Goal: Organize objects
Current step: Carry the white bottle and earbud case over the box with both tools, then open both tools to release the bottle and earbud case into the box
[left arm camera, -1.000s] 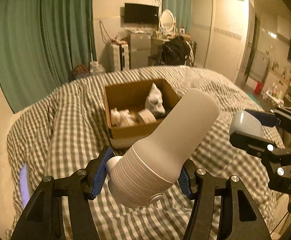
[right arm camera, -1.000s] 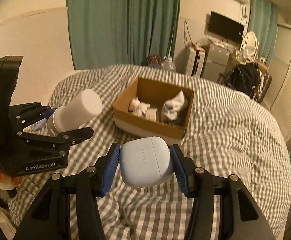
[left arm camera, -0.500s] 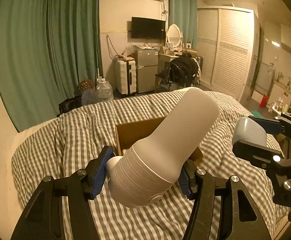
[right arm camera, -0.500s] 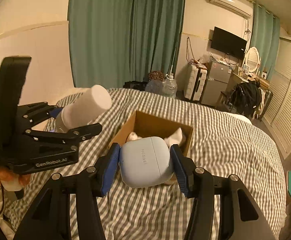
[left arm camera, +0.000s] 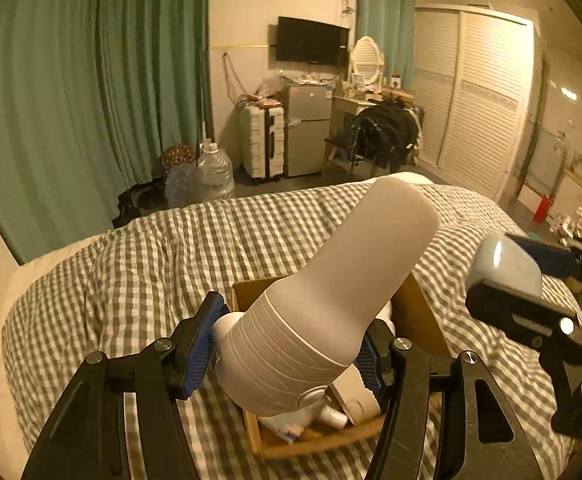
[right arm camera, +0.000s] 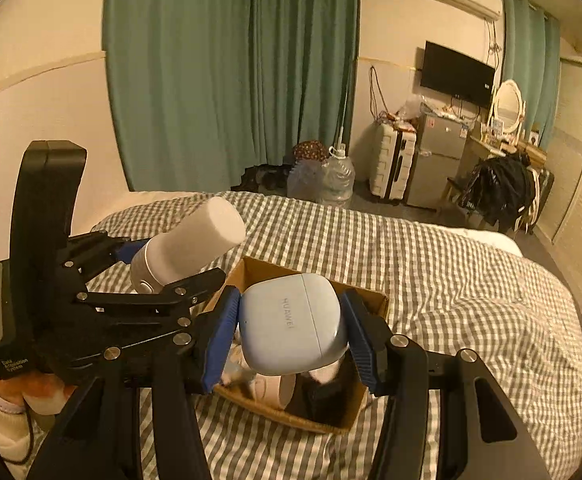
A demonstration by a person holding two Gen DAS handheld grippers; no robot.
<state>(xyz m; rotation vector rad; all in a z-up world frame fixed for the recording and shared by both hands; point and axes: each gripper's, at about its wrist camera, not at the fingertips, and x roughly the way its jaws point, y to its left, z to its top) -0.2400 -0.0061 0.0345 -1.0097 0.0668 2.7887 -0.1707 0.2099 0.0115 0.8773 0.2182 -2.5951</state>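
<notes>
Both grippers hang above the cardboard box [right arm camera: 371,304] on the checked bedspread [right arm camera: 471,280]: the left gripper [left arm camera: 289,354] is clenched on the ribbed base of a white bottle [left arm camera: 343,292], whose long axis slants up and away over the box, while the right gripper [right arm camera: 291,340] is clamped on a pale blue earbud case [right arm camera: 293,322] directly over the box's opening, and I judge it the nearer to a drop. Compared with a second ago, the box has slid from well ahead of the fingers to right beneath them, and both grips are unchanged.
</notes>
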